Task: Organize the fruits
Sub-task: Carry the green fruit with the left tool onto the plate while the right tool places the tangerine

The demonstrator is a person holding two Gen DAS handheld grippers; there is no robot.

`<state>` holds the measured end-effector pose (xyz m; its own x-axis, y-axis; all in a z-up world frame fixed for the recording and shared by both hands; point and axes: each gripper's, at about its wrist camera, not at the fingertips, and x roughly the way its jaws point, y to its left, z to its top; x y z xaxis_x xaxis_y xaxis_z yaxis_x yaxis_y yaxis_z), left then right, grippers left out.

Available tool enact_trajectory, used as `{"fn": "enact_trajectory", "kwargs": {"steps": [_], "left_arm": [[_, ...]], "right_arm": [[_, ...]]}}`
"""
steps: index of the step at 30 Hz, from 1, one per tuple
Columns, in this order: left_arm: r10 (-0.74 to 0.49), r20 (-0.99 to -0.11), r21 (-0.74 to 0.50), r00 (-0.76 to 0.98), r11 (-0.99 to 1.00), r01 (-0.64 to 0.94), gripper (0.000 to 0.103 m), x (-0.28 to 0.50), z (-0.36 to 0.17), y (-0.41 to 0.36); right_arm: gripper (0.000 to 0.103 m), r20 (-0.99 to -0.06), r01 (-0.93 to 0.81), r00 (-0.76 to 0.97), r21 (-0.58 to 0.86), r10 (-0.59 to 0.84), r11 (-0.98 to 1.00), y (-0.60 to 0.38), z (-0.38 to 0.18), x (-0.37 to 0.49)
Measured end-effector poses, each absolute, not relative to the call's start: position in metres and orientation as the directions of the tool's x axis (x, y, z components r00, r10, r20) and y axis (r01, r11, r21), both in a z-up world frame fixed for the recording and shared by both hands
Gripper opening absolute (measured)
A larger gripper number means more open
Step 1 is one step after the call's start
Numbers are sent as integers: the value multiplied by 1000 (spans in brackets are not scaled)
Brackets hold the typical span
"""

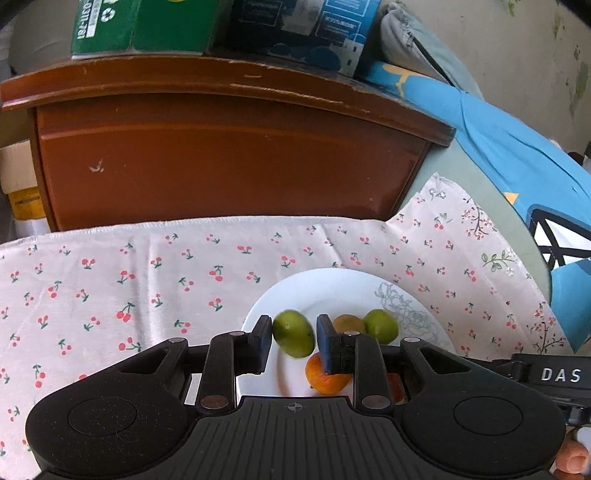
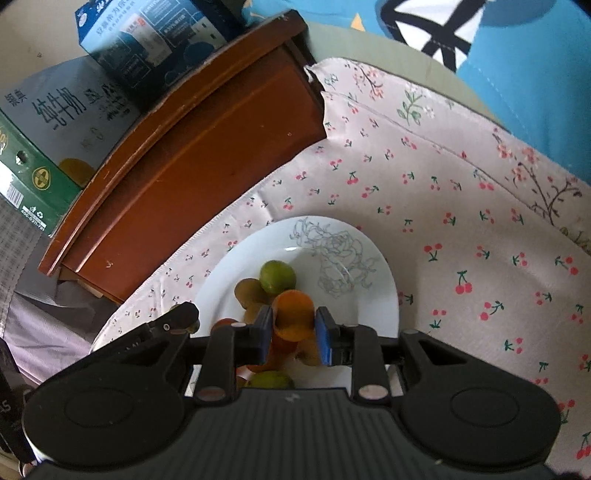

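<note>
A white plate (image 1: 334,288) with a grey flower print lies on a cherry-print cloth (image 1: 147,280) and holds several fruits. My left gripper (image 1: 293,338) has a green fruit (image 1: 293,338) between its blue pads, above the plate; it looks blurred. An orange (image 1: 327,374), a brown kiwi (image 1: 349,323) and another green fruit (image 1: 380,325) lie on the plate. My right gripper (image 2: 293,332) is shut on an orange (image 2: 293,314) over the plate (image 2: 365,306). A kiwi (image 2: 251,293), a green fruit (image 2: 277,275) and more fruits lie beneath it.
A brown wooden cabinet (image 1: 221,158) stands right behind the cloth, with green and blue cartons (image 1: 147,26) on top. Blue fabric (image 1: 517,155) lies at the right. The left gripper's body (image 2: 166,325) shows beside the plate in the right wrist view.
</note>
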<state>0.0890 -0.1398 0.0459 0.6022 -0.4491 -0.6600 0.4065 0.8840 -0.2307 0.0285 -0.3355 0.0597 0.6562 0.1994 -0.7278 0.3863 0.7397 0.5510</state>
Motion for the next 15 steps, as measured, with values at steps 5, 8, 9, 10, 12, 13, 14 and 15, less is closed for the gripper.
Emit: {"fn": "enact_trajectory", "kwargs": {"steps": [5,8,9,10,12,13,14,15], "left_arm": [[-466,-637,-257,615,880,400,43,84,60,-138],[-467,-625,-257,625,879,401,46,79,72,-135],[-461,-624,-256,630,883,393,50,78,76,-133],[-452,-624,-254,637,889,382,52,76,80,-130],[-440,-622,-251,647,895,368,55,73,88,-124],[-435,-622,-250,651,898,361,59,70,92,-120],[-429,-624,-249,653,901,355,60,69,94,-117],[-419,-627,-245,656,906,345,61,67,97,-112]], "right_arm": [[27,-714,370,671,553,197,746,-335,64,29],[27,-703,357,682,560,201,747,-336,69,28],[27,-699,354,686,563,202,747,-336,71,28],[27,-696,350,688,565,204,747,-336,72,28],[27,-691,342,691,568,209,749,-335,75,28],[27,-690,337,693,568,211,751,-334,76,27],[28,-688,331,693,566,213,755,-333,77,27],[28,-687,322,694,565,216,760,-331,79,26]]}}
